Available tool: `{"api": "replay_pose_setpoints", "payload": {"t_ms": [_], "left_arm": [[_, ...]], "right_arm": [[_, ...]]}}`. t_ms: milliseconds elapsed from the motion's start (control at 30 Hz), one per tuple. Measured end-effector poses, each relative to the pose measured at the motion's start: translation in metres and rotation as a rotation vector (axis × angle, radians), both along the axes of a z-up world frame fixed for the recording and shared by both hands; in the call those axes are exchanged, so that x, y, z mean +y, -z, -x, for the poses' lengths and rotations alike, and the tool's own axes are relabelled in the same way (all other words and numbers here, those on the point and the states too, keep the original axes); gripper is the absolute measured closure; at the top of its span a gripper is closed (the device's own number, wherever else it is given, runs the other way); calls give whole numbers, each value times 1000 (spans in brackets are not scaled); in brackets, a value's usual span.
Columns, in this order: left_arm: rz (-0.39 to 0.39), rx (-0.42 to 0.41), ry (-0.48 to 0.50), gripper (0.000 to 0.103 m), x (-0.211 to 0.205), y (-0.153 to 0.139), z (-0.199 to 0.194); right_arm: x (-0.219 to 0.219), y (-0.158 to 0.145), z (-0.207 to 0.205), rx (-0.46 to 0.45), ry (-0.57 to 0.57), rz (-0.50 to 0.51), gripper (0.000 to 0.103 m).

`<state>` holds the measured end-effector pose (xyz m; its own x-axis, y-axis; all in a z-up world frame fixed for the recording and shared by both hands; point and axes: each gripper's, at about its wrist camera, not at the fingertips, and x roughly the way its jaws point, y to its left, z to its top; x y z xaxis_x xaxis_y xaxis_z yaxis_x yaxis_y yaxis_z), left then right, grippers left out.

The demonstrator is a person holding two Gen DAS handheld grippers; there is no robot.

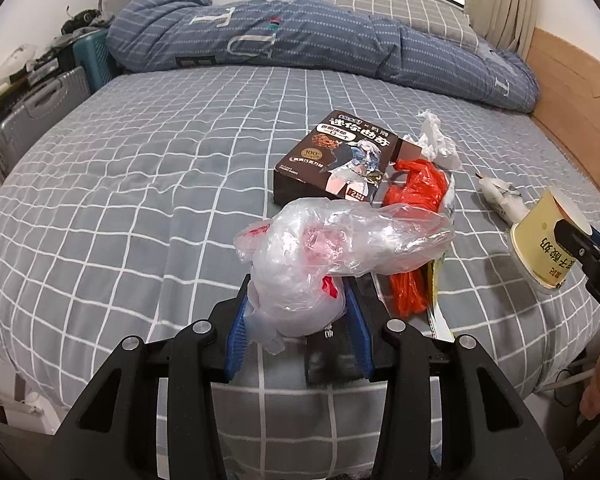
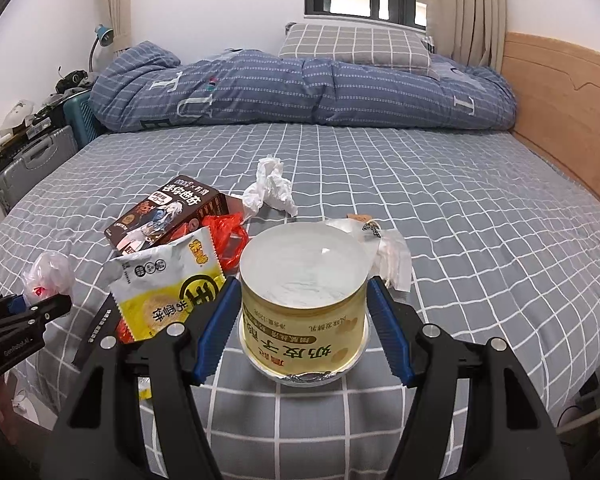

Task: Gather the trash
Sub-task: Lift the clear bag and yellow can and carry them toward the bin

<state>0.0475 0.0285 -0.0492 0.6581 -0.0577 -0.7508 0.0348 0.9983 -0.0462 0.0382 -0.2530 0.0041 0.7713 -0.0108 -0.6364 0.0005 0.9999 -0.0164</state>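
Note:
My left gripper (image 1: 298, 304) is shut on a crumpled clear plastic bag (image 1: 332, 240), held just above the grey checked bed (image 1: 140, 184). My right gripper (image 2: 302, 312) is shut on a yellow yogurt cup (image 2: 304, 292), upside down, its foil rim toward me; the cup also shows in the left wrist view (image 1: 540, 248). On the bed lie a dark cookie box (image 1: 336, 156), a red plastic bag (image 1: 416, 188), a white crumpled tissue (image 2: 272, 188), a yellow snack packet (image 2: 168, 288) and a small white wrapper (image 2: 384, 240).
A rolled blue quilt (image 2: 300, 92) and a checked pillow (image 2: 356, 46) lie at the far side. A wooden bed board (image 2: 564, 96) runs along the right. Suitcases (image 2: 32, 164) and clutter stand at the left.

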Motion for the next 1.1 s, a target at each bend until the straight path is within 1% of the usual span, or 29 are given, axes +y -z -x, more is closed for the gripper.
{"api": "replay_pose_setpoints", "payload": {"t_ms": [233,433,767,1100], "left_arm": [[10,-9,-4,62,-1,-3,18],[-10,-15,-9,62,-5,-1,30],[16,-26,-3,62,-8,-2,54],[15,-36,-13,62,-7,-6,85]], "right_arm": [[1,-7,17,-18,1,-1,41],[7,-6,31,-11,-13,7,41],[3,-10,59,-15,-5,-4,41],[2,-19,90,-29,-16,-7,41]]}}
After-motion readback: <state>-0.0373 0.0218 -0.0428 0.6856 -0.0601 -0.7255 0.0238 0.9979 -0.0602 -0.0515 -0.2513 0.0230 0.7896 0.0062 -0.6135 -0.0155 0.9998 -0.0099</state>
